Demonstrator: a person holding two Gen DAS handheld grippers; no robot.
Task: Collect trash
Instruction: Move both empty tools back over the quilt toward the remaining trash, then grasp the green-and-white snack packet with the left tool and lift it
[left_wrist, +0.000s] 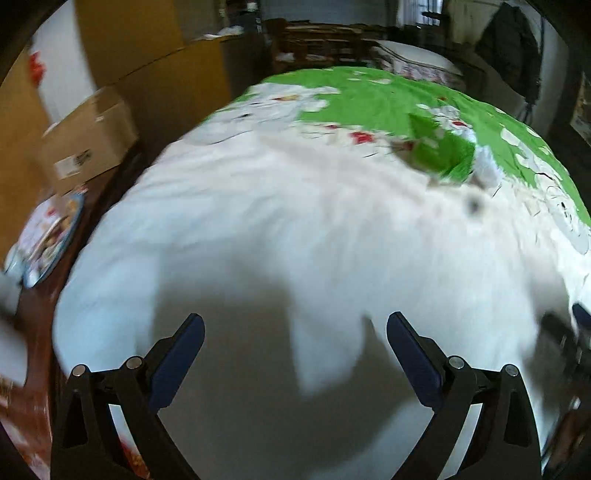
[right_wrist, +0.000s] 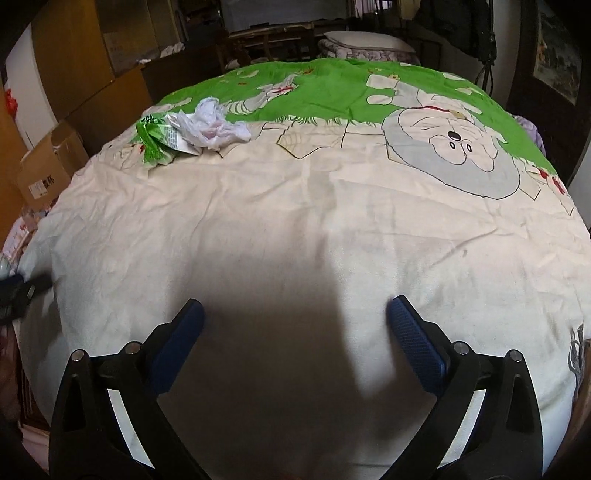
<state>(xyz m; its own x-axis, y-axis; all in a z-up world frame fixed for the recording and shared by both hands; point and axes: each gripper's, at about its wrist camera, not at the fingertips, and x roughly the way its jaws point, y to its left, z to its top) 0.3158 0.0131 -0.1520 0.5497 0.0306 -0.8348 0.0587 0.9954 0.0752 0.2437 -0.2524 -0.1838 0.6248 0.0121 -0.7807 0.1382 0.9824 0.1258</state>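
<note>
A crumpled green wrapper (right_wrist: 157, 138) and a wad of white tissue (right_wrist: 210, 125) lie together on a cream and green cartoon bedsheet (right_wrist: 314, 221), far left in the right wrist view. In the blurred left wrist view the wrapper (left_wrist: 439, 151) and tissue (left_wrist: 487, 166) sit at the upper right. My left gripper (left_wrist: 295, 325) is open and empty, low over the sheet. My right gripper (right_wrist: 295, 312) is open and empty, also well short of the trash. The left gripper's dark body (right_wrist: 18, 291) shows at the left edge of the right wrist view.
Cardboard boxes (left_wrist: 88, 140) stand left of the bed, with a round printed tin (left_wrist: 48, 240) below them. A box (right_wrist: 48, 170) also shows in the right wrist view. Dark wooden furniture (right_wrist: 269, 40) and a cushion (right_wrist: 369, 42) lie beyond the bed.
</note>
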